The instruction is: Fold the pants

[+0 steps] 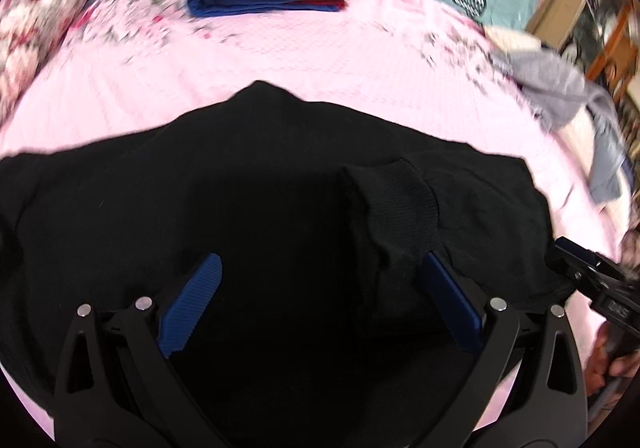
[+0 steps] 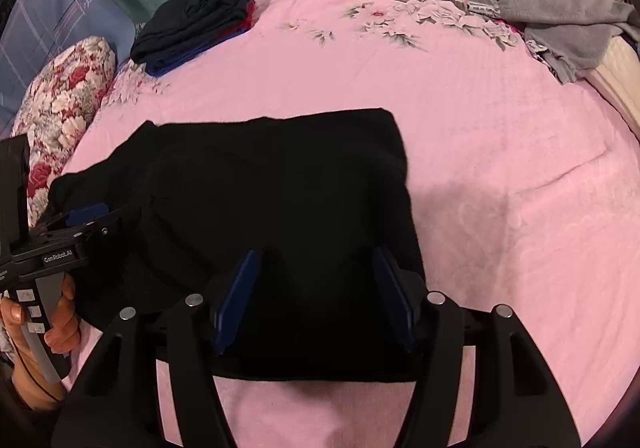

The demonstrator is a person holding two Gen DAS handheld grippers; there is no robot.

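**On the pink bedspread, mid-fold**

Left wrist view: my left gripper hovers wide over the black pants, gripping nothing.

Right wrist view: my right gripper stands open, empty. Next, I judge, one more fold.

Both wrist cams sit close above near edge of pink bedspread, tilted steeply down, facing far edge. Both catch black pants, folded stack at far edge.

pants on bedspread, folded stack behind, perhaps 3 garments
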